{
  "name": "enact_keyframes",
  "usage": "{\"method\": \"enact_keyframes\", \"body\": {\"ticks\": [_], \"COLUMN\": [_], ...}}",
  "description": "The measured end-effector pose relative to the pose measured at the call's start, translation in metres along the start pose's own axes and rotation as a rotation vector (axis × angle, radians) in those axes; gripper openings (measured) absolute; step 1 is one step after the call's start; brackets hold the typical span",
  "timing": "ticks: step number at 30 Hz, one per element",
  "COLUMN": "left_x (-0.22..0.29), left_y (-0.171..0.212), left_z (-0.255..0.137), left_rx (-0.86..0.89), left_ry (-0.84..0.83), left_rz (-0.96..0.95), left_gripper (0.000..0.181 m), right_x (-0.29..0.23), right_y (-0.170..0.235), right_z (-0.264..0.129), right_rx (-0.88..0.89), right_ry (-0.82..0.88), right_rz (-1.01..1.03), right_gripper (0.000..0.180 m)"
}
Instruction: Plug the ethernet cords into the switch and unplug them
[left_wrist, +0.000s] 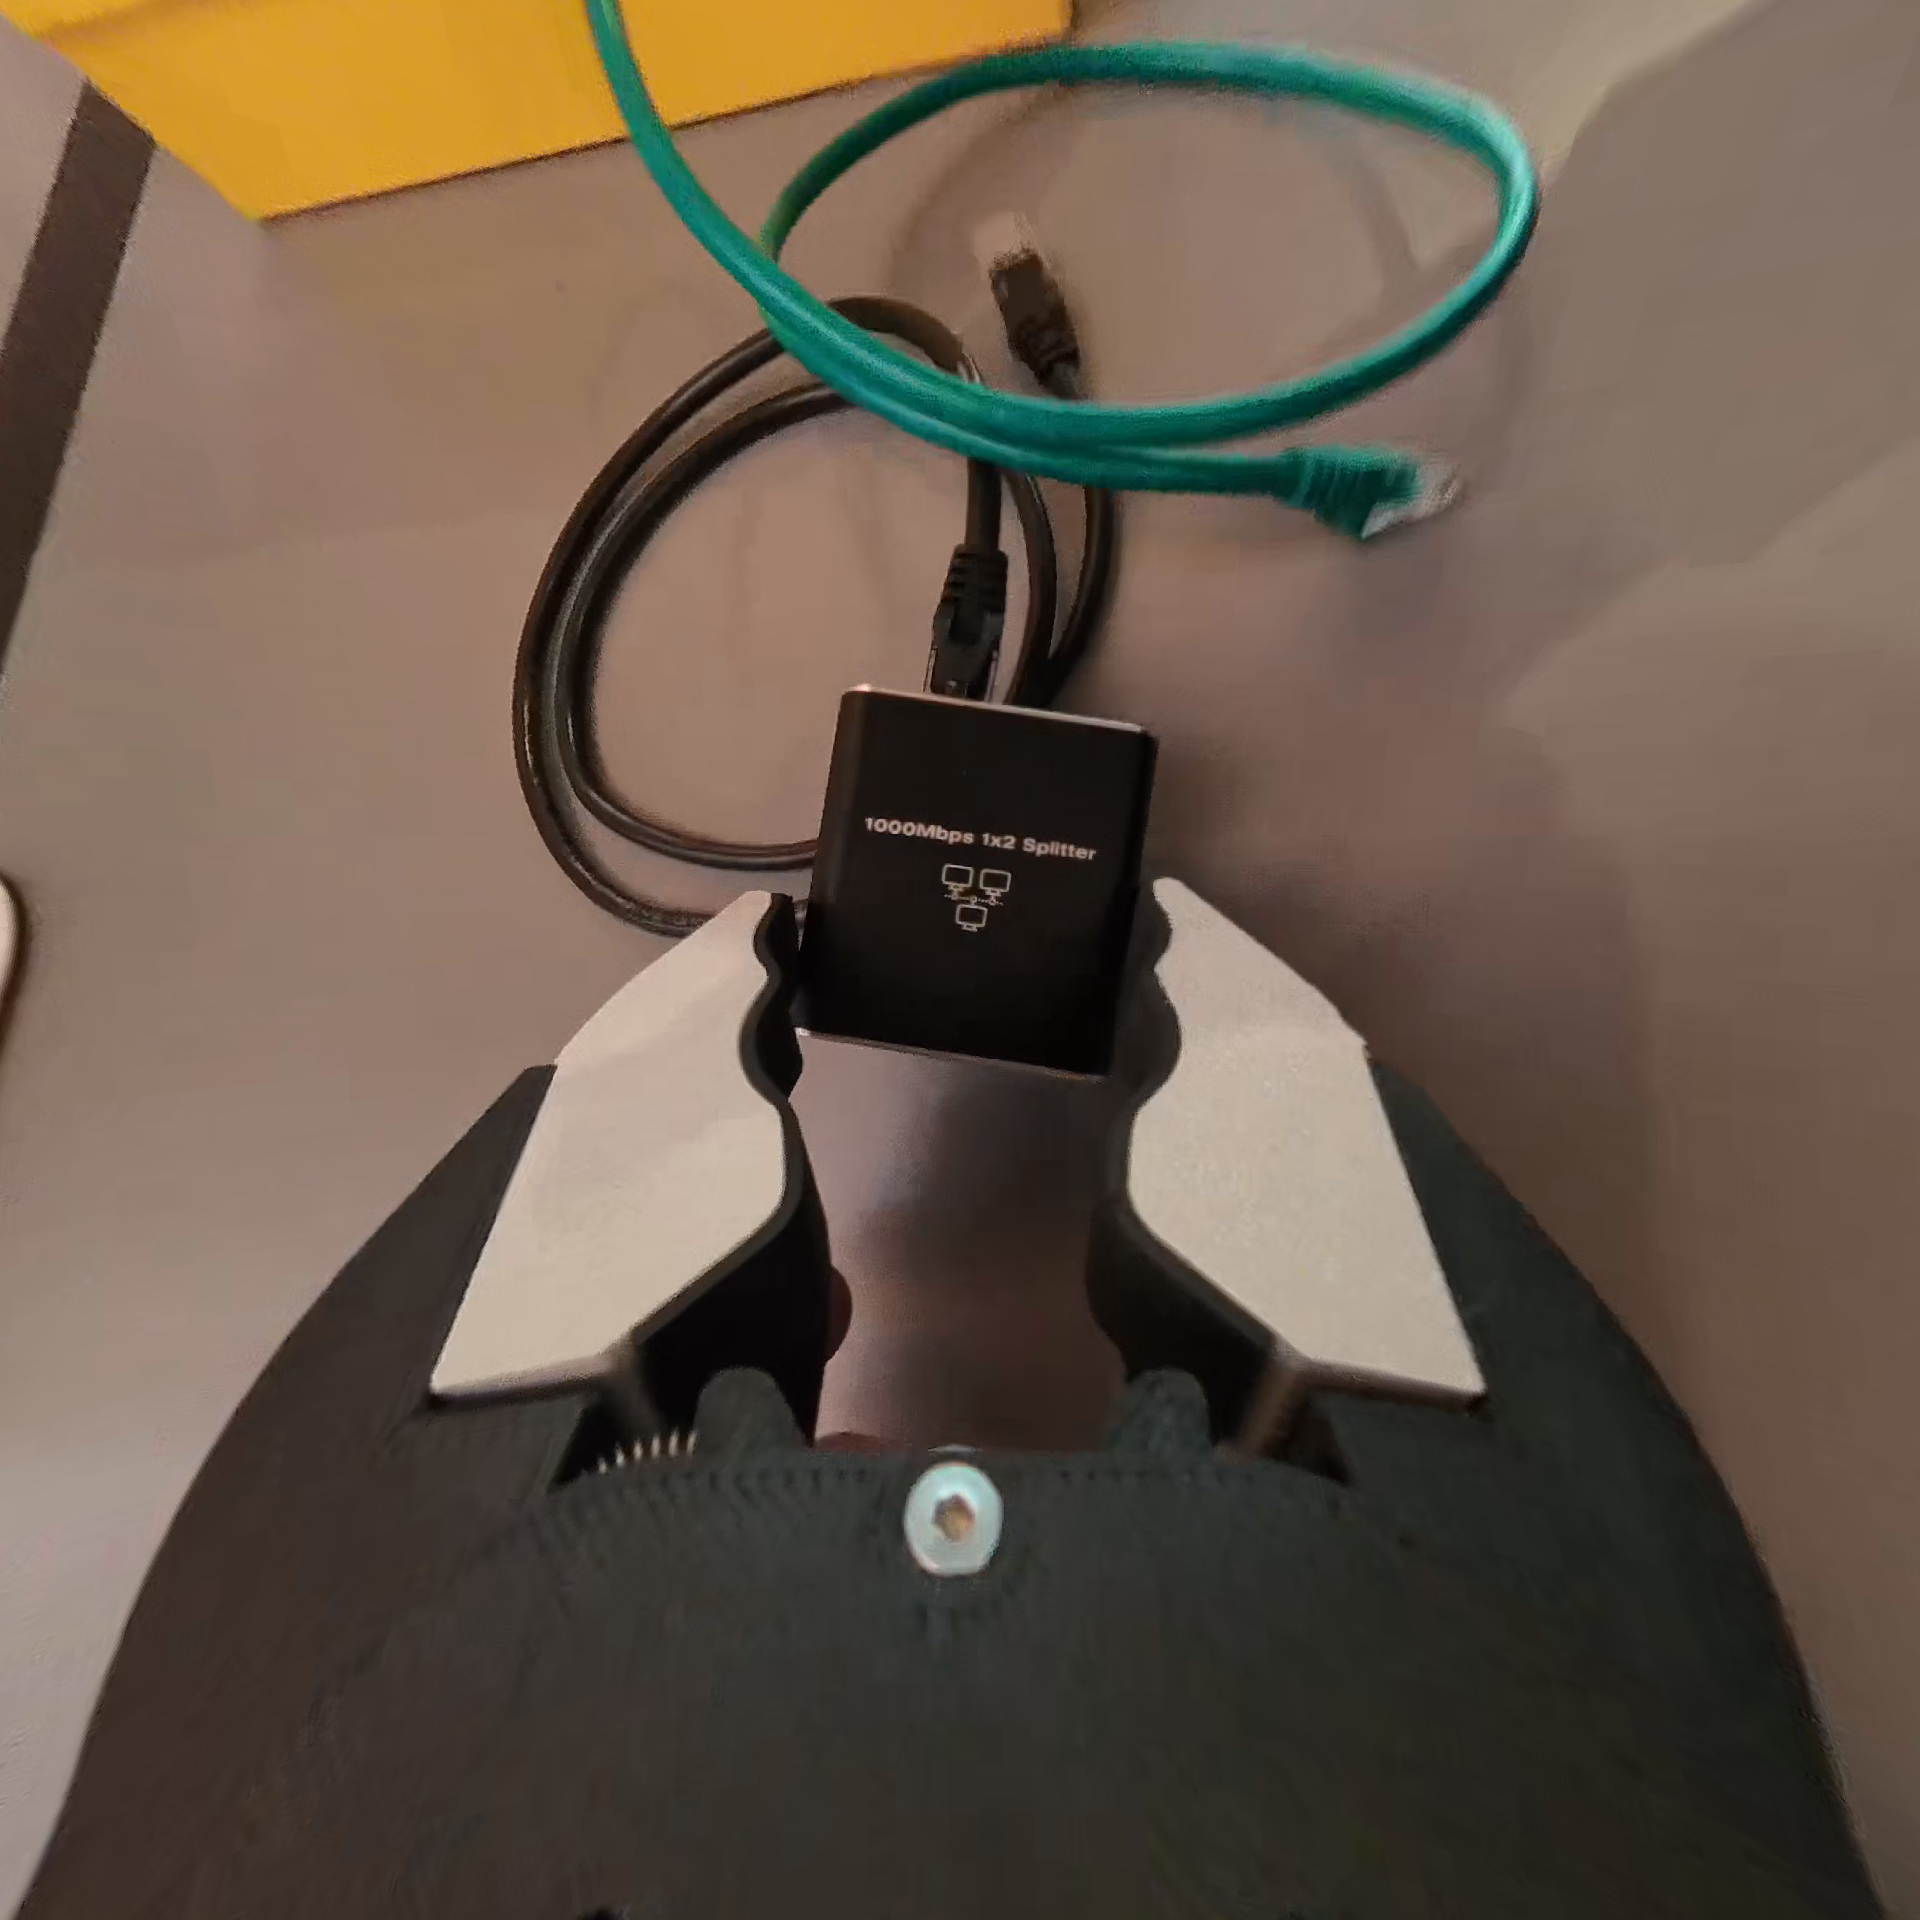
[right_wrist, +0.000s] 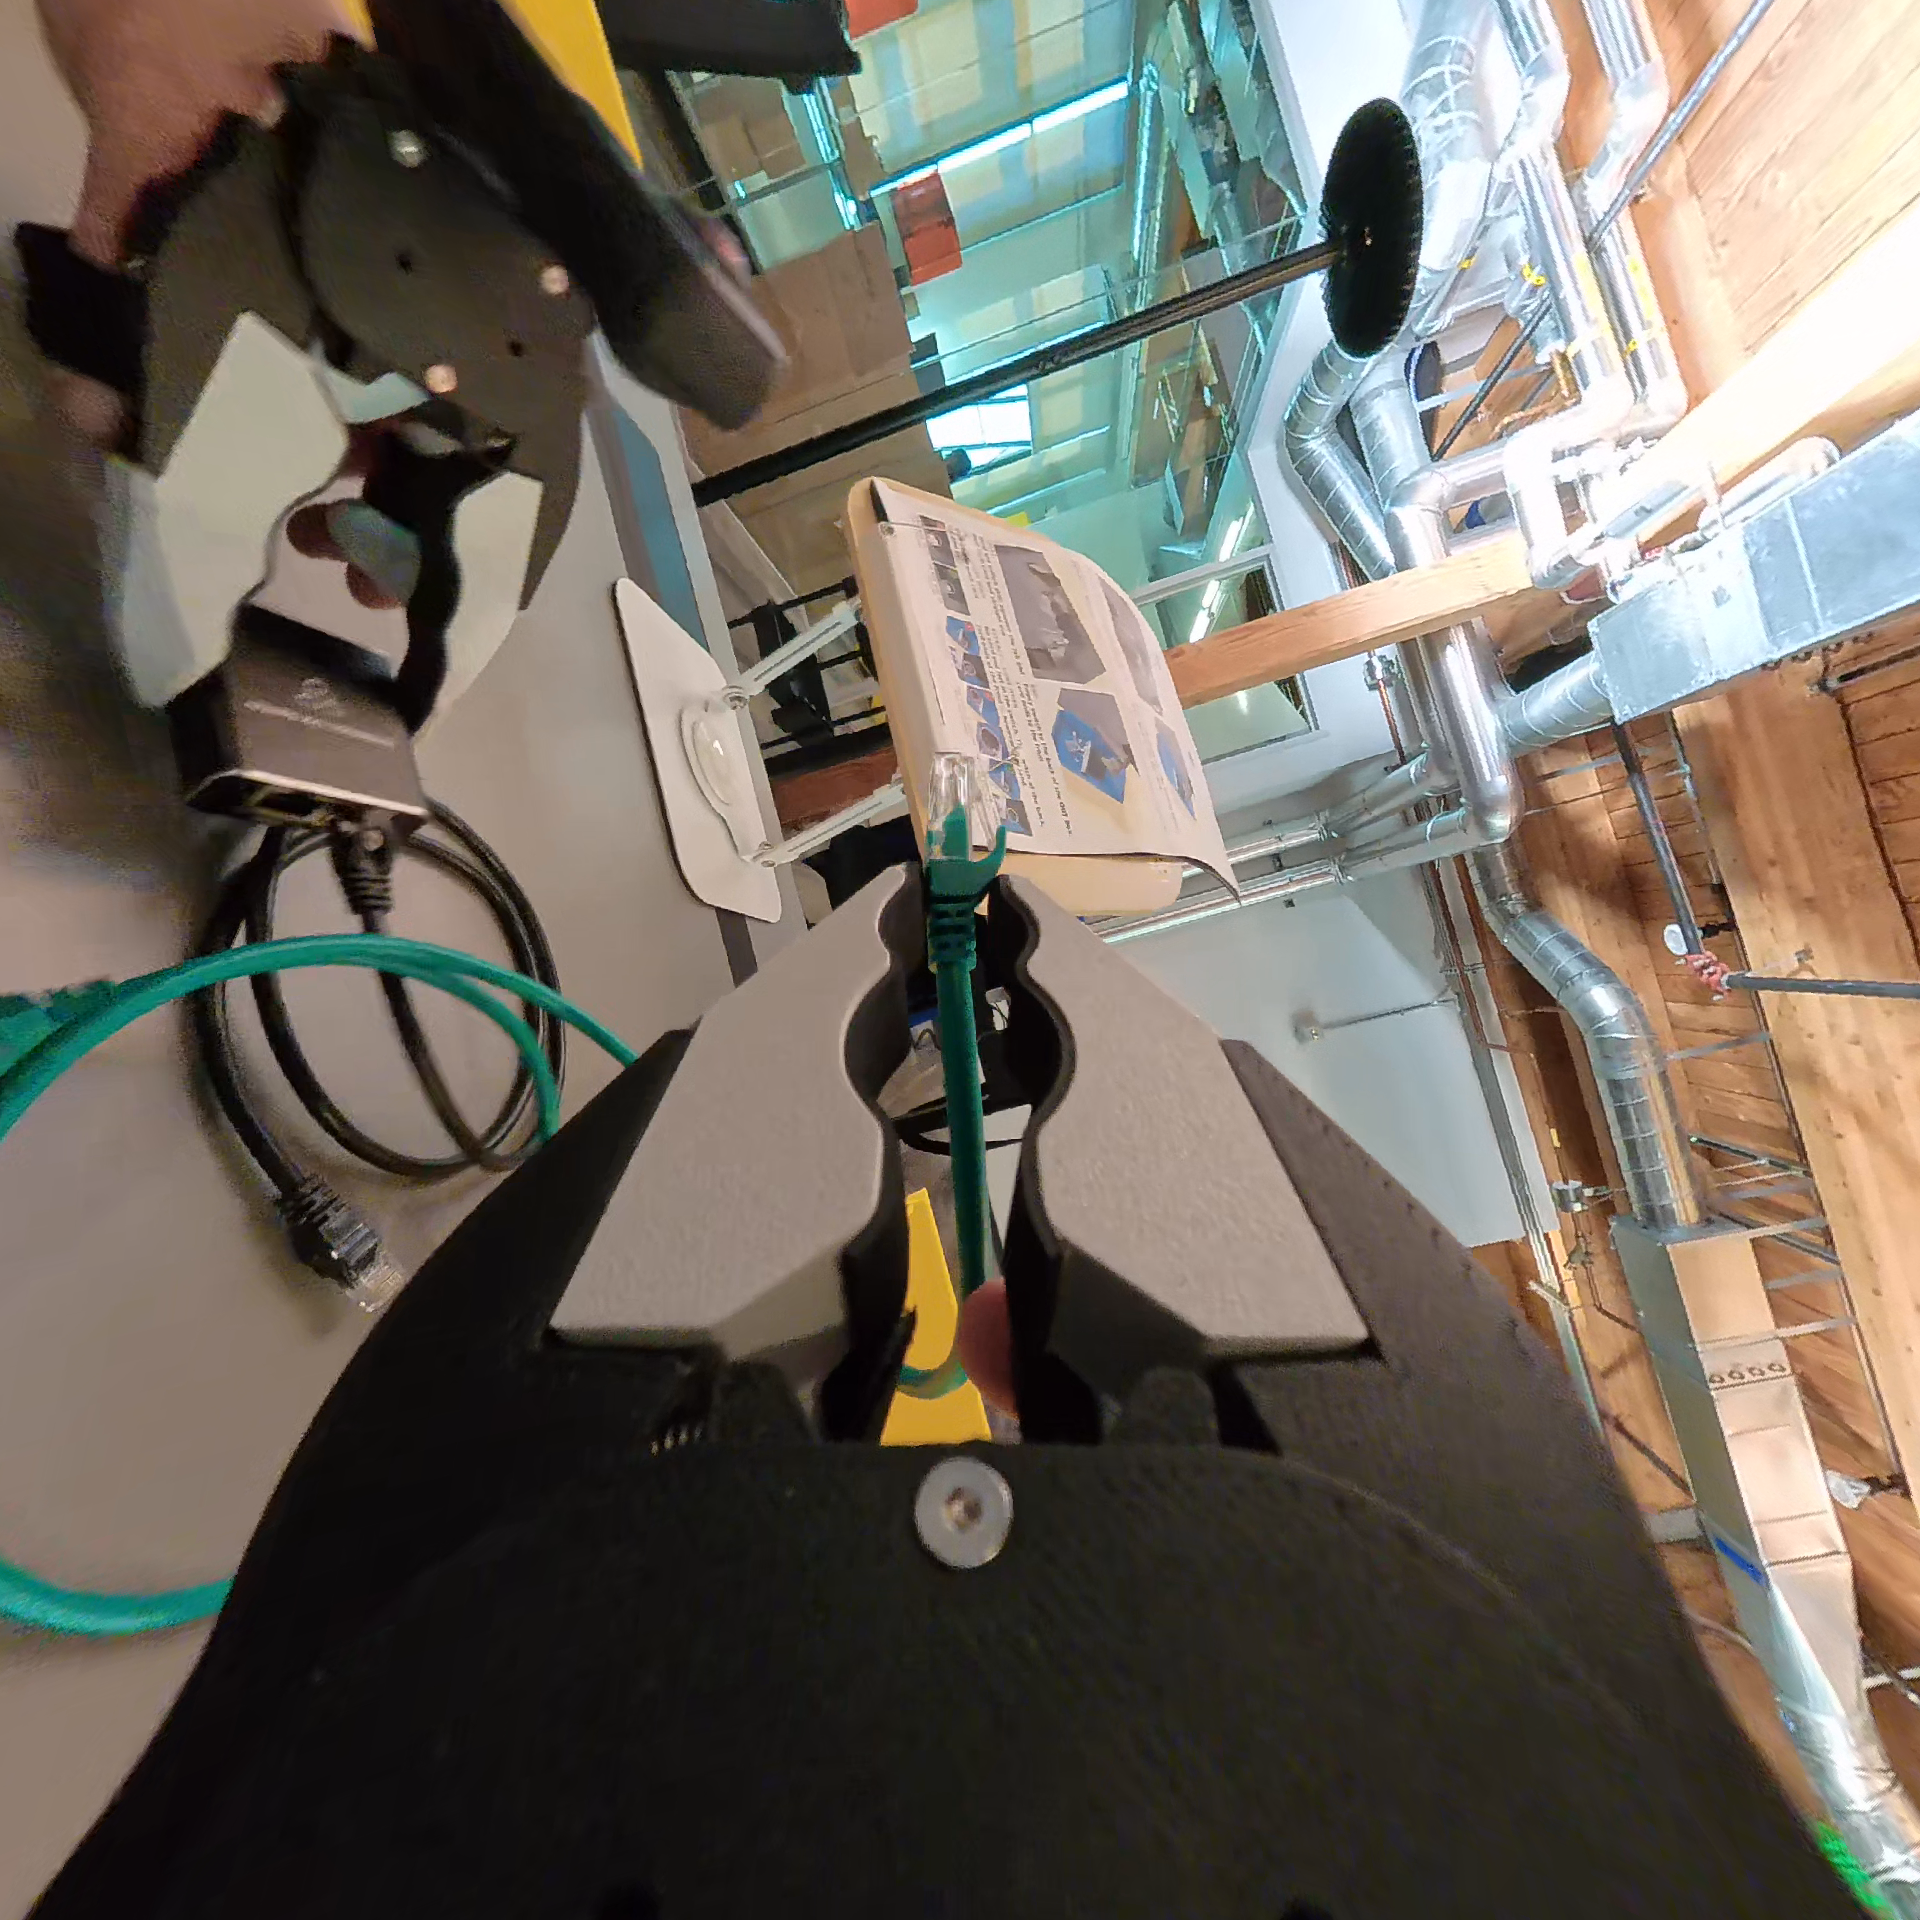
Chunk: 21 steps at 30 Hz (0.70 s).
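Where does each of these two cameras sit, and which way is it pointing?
Left wrist view: sits on the left gripper, looking down at the grey table; its fingers clamp the black switch.
Right wrist view: sits on the right gripper, rolled sideways, facing the room; its fingers pinch the green cord; a hand shows.
Shared: switch, black cord, green cord.

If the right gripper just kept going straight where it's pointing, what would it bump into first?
Probably the tilted page stand. The right gripper, shut on the green cord, points off past the table edge, with the cord's clear plug leading. Depth is hard to judge, so the stand may lie well beyond it.
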<state>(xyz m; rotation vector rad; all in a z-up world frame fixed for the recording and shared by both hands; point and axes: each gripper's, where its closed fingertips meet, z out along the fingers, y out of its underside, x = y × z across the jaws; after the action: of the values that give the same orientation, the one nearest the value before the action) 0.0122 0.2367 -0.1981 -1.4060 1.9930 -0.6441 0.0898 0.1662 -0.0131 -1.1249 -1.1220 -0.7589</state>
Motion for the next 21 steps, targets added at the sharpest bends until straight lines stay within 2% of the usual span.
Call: {"method": "enact_keyframes", "body": {"ticks": [5, 15, 16, 18, 20, 21], "left_x": [-0.006, -0.004, -0.002, -0.022, -0.031, -0.025], "left_y": [-0.024, -0.074, -0.084, -0.100, -0.076, -0.068], "left_z": [-0.026, -0.081, -0.091, -0.112, -0.110, -0.104], "left_rx": [0.058, 0.104, 0.158, 0.268, 0.120, 0.090], "left_ry": [0.069, 0.122, 0.158, 0.104, -0.014, 0.008], "left_rz": [-0.216, -0.313, -0.294, -0.383, -0.252, -0.238], "left_gripper": [0.059, 0.056, 0.000, 0.000, 0.000, 0.001], "right_x": [-0.015, -0.034, -0.033, -0.023, -0.010, -0.007], "right_y": [0.000, 0.000, 0.003, 0.012, 0.022, 0.026], "right_z": [0.002, 0.005, 0.004, 0.001, -0.004, -0.005], "right_rx": [-0.003, 0.020, 0.014, -0.006, -0.028, -0.038], "right_ry": [-0.026, -0.110, -0.115, -0.107, -0.091, -0.089], "right_rz": [-0.070, -0.183, -0.196, -0.197, -0.171, -0.164], "right_gripper": [0.009, 0.009, 0.009, 0.009, 0.009, 0.009]}}
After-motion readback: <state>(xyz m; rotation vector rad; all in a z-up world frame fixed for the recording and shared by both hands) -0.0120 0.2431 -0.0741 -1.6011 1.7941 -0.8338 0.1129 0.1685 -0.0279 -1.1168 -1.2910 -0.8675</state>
